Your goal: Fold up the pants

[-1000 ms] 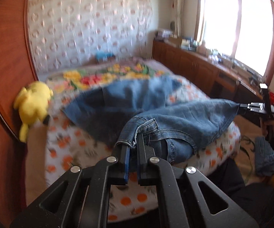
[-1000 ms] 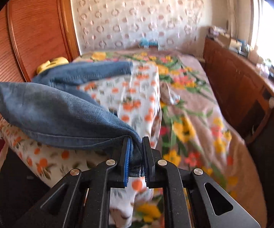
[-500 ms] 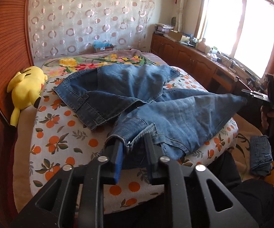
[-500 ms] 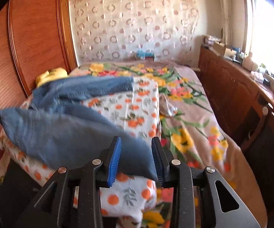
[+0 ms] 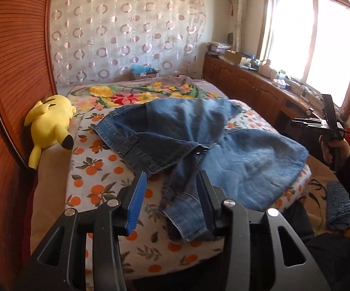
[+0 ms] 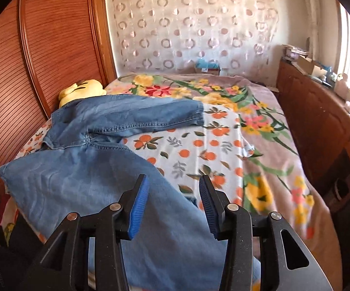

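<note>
Left gripper (image 5: 172,195) spreading its jaws, denim hem lying loose between the pads, nothing pinched. Right gripper (image 6: 173,200) opening too, a trouser leg draped slack under and between its fingers. The jeans (image 5: 189,140) lie spread on the orange-print sheet (image 5: 95,169), one leg angled toward the yellow plush toy (image 5: 50,123), the other near the bed's front edge. This looks like the release after laying them out. Next move: pick fresh grip points and bring one leg over the other.
</note>
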Tool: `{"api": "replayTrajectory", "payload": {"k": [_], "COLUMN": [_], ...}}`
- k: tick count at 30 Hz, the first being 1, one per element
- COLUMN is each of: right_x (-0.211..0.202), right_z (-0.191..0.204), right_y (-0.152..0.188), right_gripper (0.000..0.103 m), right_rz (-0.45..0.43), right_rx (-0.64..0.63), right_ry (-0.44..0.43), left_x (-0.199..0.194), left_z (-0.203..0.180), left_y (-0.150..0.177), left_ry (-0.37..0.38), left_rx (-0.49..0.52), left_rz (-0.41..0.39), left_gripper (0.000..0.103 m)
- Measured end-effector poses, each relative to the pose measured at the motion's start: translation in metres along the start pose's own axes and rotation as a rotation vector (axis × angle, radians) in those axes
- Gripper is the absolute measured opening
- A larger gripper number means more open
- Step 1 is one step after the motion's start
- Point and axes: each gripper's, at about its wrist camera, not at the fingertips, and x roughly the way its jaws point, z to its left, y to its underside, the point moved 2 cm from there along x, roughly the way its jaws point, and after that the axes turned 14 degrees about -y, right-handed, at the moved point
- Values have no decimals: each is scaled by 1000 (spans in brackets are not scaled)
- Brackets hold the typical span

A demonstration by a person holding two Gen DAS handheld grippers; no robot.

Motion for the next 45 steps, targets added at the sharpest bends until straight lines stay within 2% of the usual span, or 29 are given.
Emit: {"api": "replayTrajectory", "payload": {"k": [6, 9, 14, 20, 28, 35, 36, 38, 39, 40, 43, 45], "right_x": [62, 94, 134, 181, 250, 257, 257, 259, 254, 251, 245, 246], "right_z": [12, 9, -20, -81, -123, -132, -132, -134, -134, -133, -124, -124], "right_y": [-30, -46, -75, -112, -148, -142, -141, -138, -134, -133, -131, -129], "right_gripper": [45, 45, 45, 45, 45, 45, 42, 28, 25, 18, 18, 18], "right_rz": [29, 47, 97, 154, 205, 209, 209, 212, 211, 209, 203, 207], "right_rx": [-34, -42, -57, -15, 67, 74, 69, 53, 48, 41, -6, -12], "right_ry": [-79, -87, -27, 54, 30, 2, -2, 6, -2, -17, 1, 0], "left_x": [56, 86, 120, 150, 195, 245, 253, 267, 272, 276, 281, 283], "left_z": [20, 27, 39, 53, 66, 82, 86, 94, 97, 101, 107, 110], "left_y": [-1, -5, -14, -38, -72, -82, -83, -82, -81, -81, -81, -81], "left_ry": [-26, -38, -38, -50, -70, -117, -124, -142, -149, -155, -157, -153], "left_rx": [-31, -33, -49, -56, -49, -38, -38, -46, -54, -62, -78, -88], "left_rz": [66, 98, 120, 117, 124, 183, 194, 220, 229, 236, 245, 251], "left_gripper": [44, 44, 44, 44, 44, 45, 45, 46, 46, 46, 47, 55]}}
